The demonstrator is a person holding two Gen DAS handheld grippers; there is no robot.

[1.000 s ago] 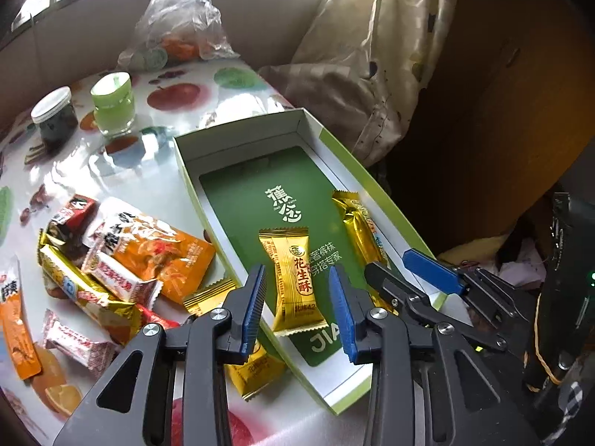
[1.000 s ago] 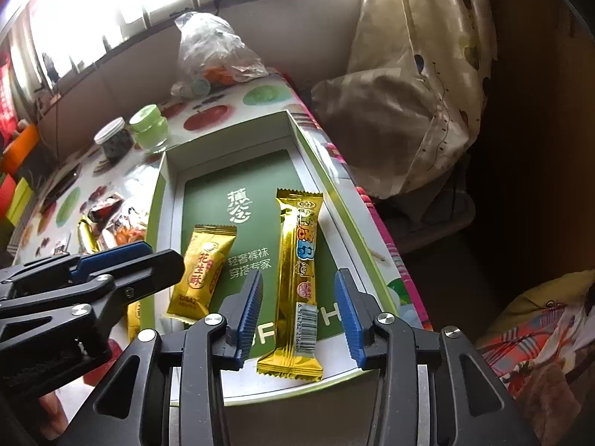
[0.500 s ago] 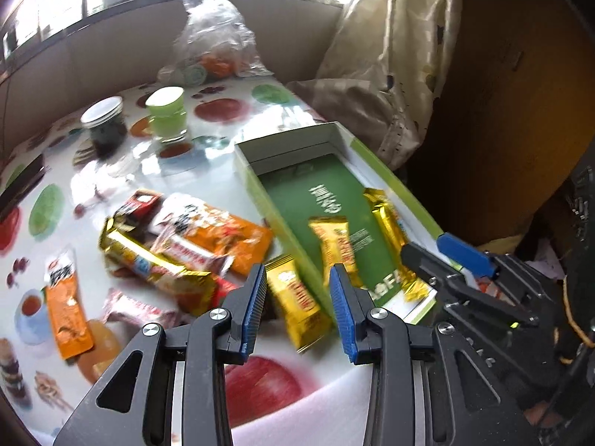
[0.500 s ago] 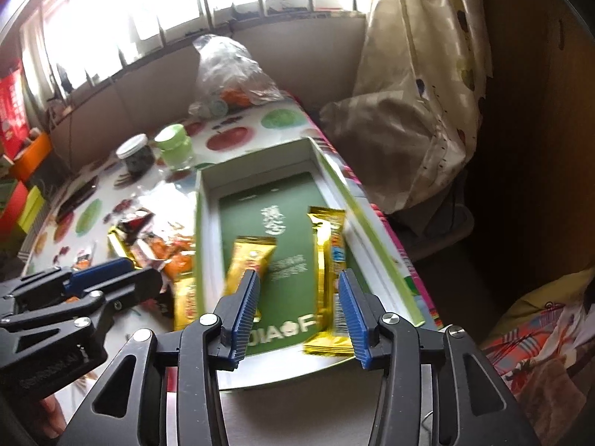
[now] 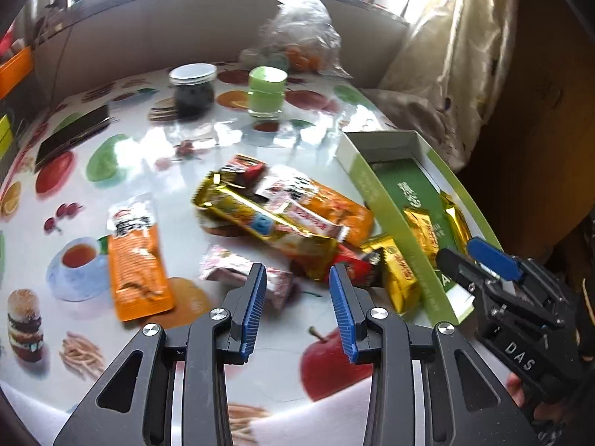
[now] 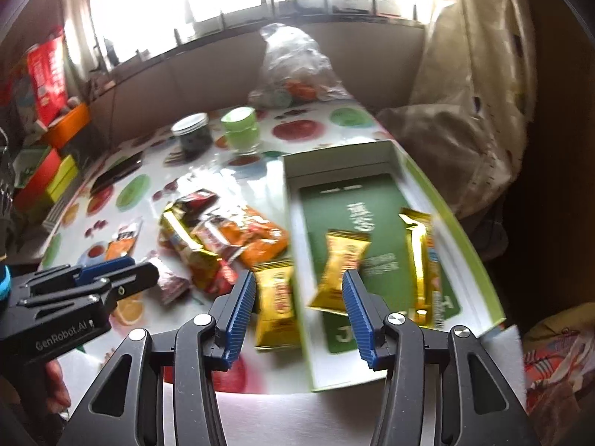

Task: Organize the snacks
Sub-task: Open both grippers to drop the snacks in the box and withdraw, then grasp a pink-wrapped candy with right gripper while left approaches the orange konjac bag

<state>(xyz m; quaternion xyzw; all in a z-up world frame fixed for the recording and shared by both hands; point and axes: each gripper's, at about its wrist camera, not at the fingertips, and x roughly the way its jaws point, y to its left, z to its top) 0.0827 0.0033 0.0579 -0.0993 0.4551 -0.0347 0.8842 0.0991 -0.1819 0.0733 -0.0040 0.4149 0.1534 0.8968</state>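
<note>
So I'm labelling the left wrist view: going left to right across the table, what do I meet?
Phone → orange packet → dark jar → green jar → green box → the other tongs.

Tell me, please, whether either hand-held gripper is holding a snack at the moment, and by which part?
Nothing is held. The left hand-held gripper has bare table between its jaws, and the right hand-held gripper, its jaws opening, grips nothing.

Blown-out window backlight, motion blur
</note>
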